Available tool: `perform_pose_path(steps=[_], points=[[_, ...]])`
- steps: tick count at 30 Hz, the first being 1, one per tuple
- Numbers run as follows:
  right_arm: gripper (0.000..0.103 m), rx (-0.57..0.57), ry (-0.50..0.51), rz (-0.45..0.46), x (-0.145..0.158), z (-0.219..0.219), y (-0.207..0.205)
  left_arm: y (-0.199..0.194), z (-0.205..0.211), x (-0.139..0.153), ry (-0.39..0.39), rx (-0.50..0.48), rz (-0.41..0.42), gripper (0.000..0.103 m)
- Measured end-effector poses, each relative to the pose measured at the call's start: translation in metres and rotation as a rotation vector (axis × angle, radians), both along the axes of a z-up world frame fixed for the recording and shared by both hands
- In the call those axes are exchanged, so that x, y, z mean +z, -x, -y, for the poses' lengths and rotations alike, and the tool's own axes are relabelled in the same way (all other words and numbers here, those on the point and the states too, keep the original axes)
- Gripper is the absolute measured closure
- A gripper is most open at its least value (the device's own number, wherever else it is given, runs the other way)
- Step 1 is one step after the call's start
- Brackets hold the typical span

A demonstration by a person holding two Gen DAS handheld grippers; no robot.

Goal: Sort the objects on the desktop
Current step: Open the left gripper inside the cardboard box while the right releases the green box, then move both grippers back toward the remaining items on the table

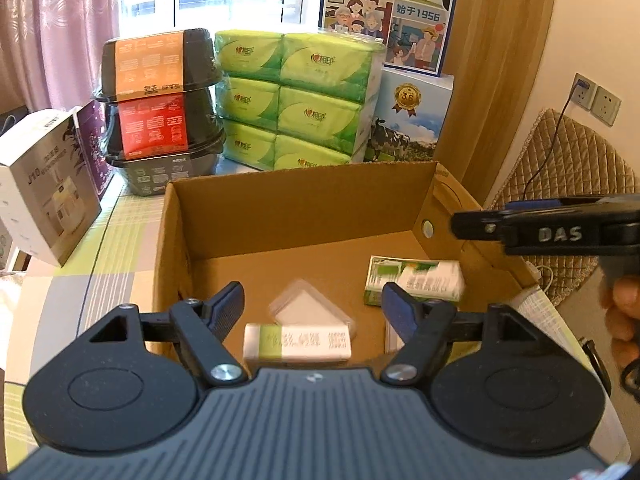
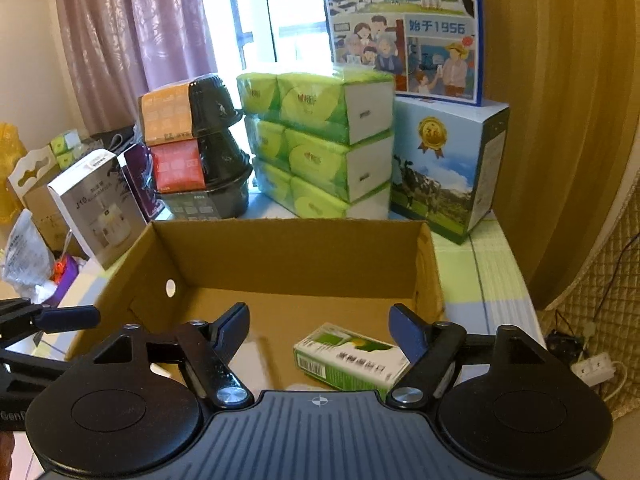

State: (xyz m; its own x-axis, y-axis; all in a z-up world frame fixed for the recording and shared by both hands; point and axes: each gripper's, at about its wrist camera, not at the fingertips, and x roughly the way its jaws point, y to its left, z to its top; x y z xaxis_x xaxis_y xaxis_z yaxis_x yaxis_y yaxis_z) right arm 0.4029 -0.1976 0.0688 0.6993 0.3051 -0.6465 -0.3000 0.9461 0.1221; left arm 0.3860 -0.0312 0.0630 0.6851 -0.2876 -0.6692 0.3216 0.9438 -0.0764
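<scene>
Inside cardboard box (image 1: 304, 200): green carton (image 1: 414, 280), white packet (image 1: 298, 342).

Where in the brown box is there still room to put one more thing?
The cardboard box has bare floor along its back wall and in the back left corner. The front is crowded: the white-and-green eraser, a clear triangular packet behind it, and the green-and-white carton at the right wall. Both the left gripper and right gripper are open, empty.

A brown cardboard box (image 1: 304, 204) is seen; a green-and-white carton (image 2: 352, 360) and a white packet with a green band (image 1: 298, 342) are shown. Lime-green tissue packs (image 1: 296, 100) are stacked.
</scene>
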Motion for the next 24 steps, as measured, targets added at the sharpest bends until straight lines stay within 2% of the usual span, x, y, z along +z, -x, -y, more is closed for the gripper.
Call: perform_pose_path(steps=[9,16,20,24], points=[[0.023,0.037,0.038,-0.003,0.007,0.009,0.065,0.051,-0.015,0.01,-0.008,0.001,0.001,0.027],[0.016,0.031,0.035,-0.046,0.007,0.012,0.123,0.1,-0.012,0.009,0.013,-0.011,-0.026,0.022],[0.014,0.041,0.043,-0.054,0.006,0.011,0.154,0.129,-0.013,0.009,0.016,-0.005,-0.024,0.006],[0.003,0.083,0.063,-0.064,0.002,0.005,0.181,0.15,-0.02,0.008,0.014,-0.008,-0.035,0.002]])
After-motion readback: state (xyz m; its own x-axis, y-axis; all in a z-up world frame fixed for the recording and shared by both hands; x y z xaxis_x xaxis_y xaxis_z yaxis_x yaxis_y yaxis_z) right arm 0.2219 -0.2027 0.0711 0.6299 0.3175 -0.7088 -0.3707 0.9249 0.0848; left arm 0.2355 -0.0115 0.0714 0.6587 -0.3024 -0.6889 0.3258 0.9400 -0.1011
